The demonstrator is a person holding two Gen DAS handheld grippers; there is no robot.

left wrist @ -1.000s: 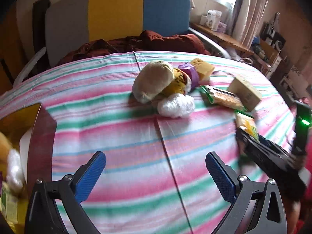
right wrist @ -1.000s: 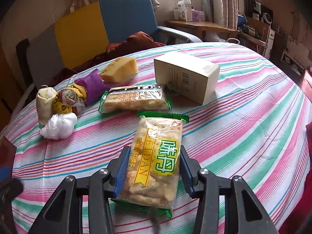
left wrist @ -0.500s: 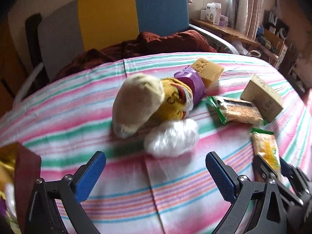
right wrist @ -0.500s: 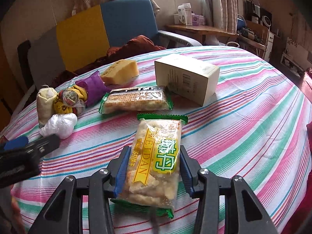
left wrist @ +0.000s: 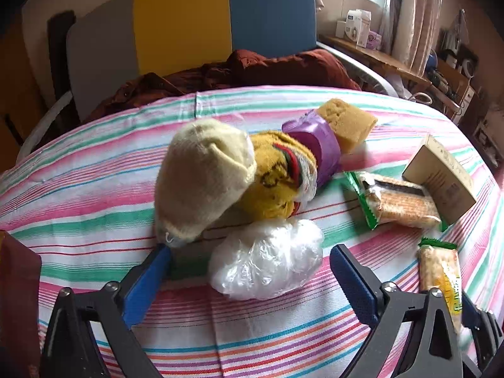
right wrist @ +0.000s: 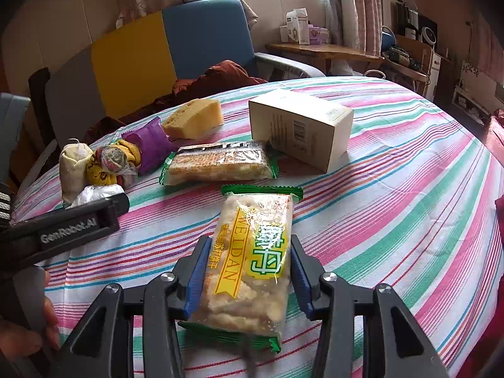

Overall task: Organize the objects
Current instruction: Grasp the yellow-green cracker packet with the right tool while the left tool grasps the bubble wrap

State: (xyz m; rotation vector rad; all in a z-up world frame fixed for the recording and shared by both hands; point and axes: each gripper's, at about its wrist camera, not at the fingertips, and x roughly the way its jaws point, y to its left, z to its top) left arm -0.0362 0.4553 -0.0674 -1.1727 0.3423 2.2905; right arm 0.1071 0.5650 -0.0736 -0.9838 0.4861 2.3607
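Left wrist view: low over the worktop (left wrist: pixel 94 170), facing 12 o'clock toward the chair (left wrist: pixel 189 25); white bag (left wrist: pixel 267 267) very close.
Right wrist view: low, faces 12 o'clock; snack pack (right wrist: pixel 252 252) close.
Shared: snack pack at 4 o'clock in left view; box (right wrist: pixel 299 126); left tongs (right wrist: pixel 78 223) at 9 o'clock in right view.

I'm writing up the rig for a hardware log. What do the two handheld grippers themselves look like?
Both look alike: the left gripper and right gripper have black angular frames with silver screws at the joints and blue textured pads on the fingers. Seen from the right wrist view, the left one's black body carries white "GenRobot.AI" lettering. No cables are visible.
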